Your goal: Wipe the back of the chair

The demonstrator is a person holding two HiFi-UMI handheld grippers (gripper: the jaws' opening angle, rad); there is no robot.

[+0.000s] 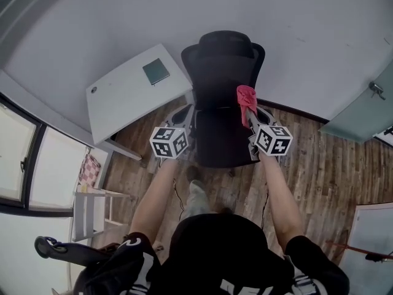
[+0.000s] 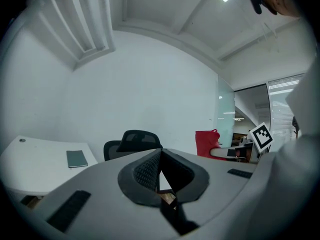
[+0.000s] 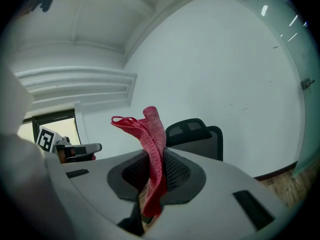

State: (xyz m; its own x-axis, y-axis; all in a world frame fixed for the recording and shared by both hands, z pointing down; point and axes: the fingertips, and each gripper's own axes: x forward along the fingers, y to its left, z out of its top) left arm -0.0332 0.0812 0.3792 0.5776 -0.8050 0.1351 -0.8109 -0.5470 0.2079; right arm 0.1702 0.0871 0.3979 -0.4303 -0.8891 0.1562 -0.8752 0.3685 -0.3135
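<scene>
Right tool: jaws closed on a red cloth, whose loose end stands up above them. Left tool: jaws pressed together, nothing between them. The two tools are held out on either side of the black chair, with the cloth at the right edge of its back; contact cannot be determined. The chair stands on a wooden floor against a white wall, beside a white desk bearing a green notebook.

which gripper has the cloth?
The right gripper: its jaws are shut on the red cloth, which sticks up above them. The left gripper is shut with nothing between its jaws.
</scene>
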